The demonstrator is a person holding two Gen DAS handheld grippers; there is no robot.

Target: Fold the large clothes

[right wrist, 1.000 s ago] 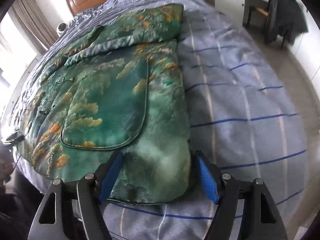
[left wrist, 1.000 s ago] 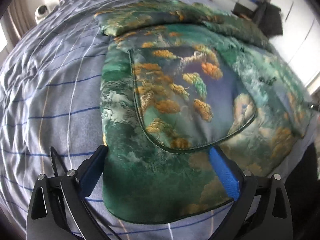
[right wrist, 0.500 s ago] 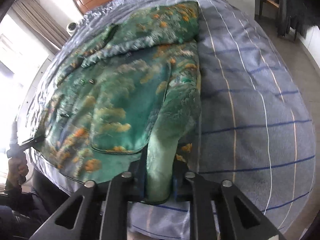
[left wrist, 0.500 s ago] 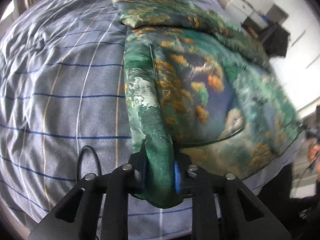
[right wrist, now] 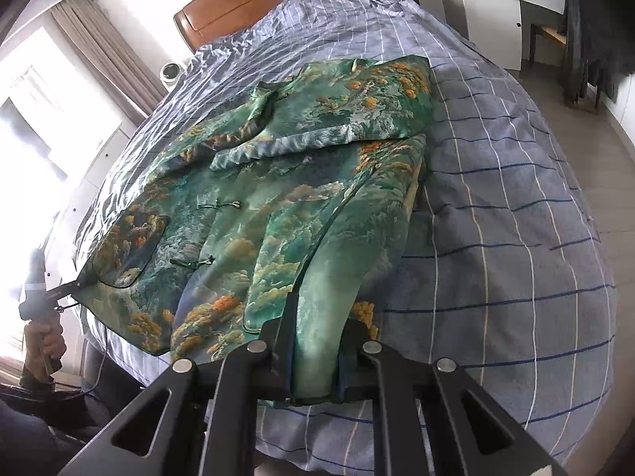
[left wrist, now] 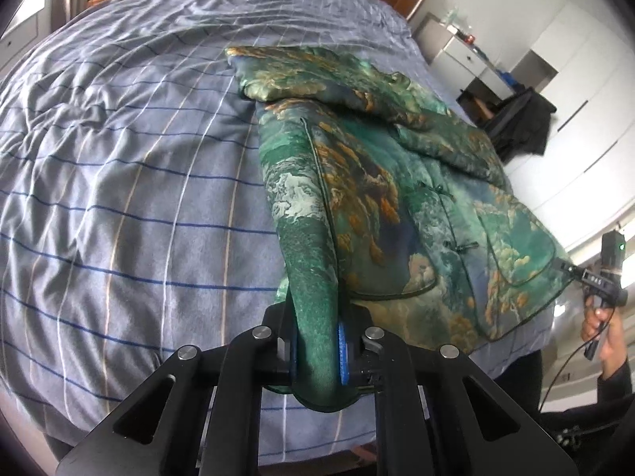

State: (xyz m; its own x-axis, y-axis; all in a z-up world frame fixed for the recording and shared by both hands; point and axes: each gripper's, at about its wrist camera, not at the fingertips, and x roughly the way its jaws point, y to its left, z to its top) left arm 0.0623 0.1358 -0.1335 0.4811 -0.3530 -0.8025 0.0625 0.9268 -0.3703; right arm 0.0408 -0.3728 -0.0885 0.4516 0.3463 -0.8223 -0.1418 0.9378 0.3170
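Green brocade jacket (left wrist: pixel 397 182), orange clouds; left gripper (left wrist: pixel 317 351), right gripper (right wrist: pixel 315 361) pinch hem.

A green jacket (left wrist: pixel 397 182) with orange-gold cloud motifs lies on a grey-blue bedsheet (left wrist: pixel 119 182) checked in blue and white.

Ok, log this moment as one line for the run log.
stage: hem lift | left gripper: shut on jacket hem corner | right gripper: shut on other hem corner | bed: jacket partly lifted

Bedspread (left wrist: pixel 119 198) bare beside jacket (left wrist: pixel 397 198); passage free.
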